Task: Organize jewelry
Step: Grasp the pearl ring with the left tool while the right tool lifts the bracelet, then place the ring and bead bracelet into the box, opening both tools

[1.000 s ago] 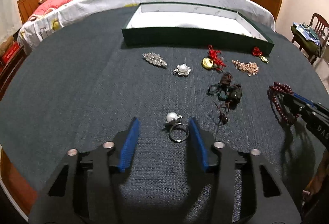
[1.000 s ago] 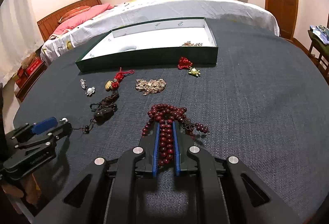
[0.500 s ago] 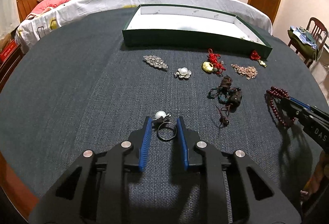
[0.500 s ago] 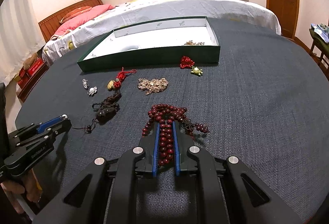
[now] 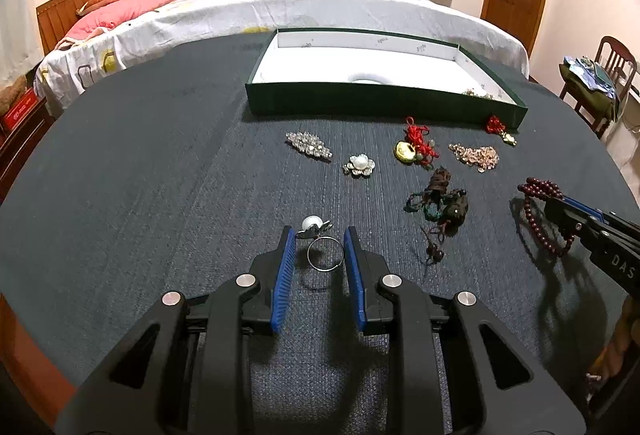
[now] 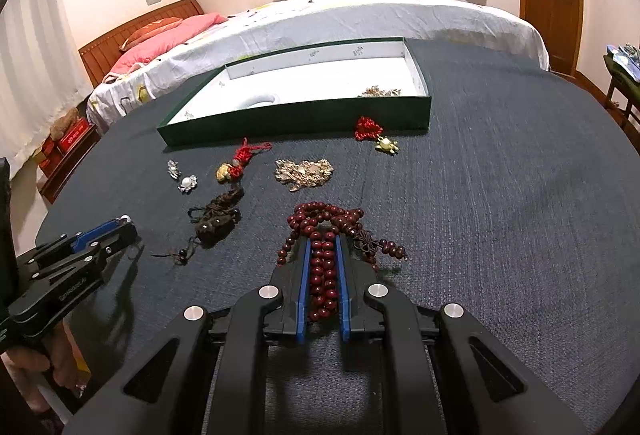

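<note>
two brooches point(image 5: 309, 144), one pearl ring point(image 5: 325, 253), two red-tasselled charms point(image 5: 416, 147), one bead strand point(image 6: 325, 259), one green box point(image 5: 360, 107).

We can read only one scrap of lettering: white capitals "DAS" on the black body of the right gripper point(image 5: 560, 213), cut off at the picture's edge. The left gripper point(image 6: 120, 227) carries a white line of print too (upside down and too small for us to make out). Small marks inside the green box point(image 6: 304, 119) stay unreadable.
</note>
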A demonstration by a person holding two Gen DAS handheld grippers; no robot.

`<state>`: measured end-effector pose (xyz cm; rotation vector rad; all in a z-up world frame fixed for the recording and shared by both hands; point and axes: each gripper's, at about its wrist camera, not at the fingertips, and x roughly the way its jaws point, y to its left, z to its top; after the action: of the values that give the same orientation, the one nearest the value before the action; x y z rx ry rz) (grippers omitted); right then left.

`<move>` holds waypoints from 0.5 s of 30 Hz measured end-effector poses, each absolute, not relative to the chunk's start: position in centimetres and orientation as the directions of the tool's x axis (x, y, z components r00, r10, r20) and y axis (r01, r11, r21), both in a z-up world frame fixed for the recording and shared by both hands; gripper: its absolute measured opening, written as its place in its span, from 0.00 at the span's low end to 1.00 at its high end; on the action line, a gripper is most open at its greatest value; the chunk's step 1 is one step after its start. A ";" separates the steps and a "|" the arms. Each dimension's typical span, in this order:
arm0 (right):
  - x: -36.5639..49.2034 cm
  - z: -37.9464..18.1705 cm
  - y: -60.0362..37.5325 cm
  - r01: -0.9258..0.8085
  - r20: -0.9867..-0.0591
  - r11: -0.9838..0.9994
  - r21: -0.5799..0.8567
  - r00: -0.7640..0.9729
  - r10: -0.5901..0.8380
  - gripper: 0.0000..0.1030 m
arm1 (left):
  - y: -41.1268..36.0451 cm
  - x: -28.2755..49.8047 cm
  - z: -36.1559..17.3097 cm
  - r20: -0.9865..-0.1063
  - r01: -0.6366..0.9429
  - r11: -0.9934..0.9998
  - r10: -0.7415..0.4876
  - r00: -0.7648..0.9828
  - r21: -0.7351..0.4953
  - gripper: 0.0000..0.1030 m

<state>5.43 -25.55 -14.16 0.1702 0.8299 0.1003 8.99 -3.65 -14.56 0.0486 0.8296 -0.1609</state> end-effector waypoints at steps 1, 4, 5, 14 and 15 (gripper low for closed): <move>5.4 -13.9 -25.5 -0.023 -0.720 0.981 0.191 0.676 0.156 0.12 | -3.6 9.0 -14.4 -0.736 0.160 0.987 -0.123 0.666 -0.020 0.24; 5.4 -13.3 -25.7 -0.024 -0.709 0.980 0.196 0.687 0.159 0.12 | -3.6 9.1 -13.9 -0.729 0.154 0.988 -0.120 0.674 -0.019 0.24; 5.4 -13.0 -25.7 -0.024 -0.705 0.979 0.200 0.691 0.161 0.12 | -3.5 9.1 -13.7 -0.727 0.153 0.988 -0.118 0.676 -0.018 0.24; 5.5 -9.9 -26.1 -0.035 -0.649 0.974 0.223 0.741 0.175 0.12 | -3.4 9.9 -11.0 -0.689 0.148 0.988 -0.132 0.713 -0.036 0.24; 5.6 -9.4 -26.2 -0.036 -0.640 0.973 0.226 0.748 0.177 0.12 | -3.4 10.2 -10.5 -0.680 0.150 0.988 -0.138 0.720 -0.041 0.24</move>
<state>5.62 -26.20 -9.36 0.2053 0.7179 0.1175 10.17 -3.40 -10.48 0.0172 0.7505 -0.1596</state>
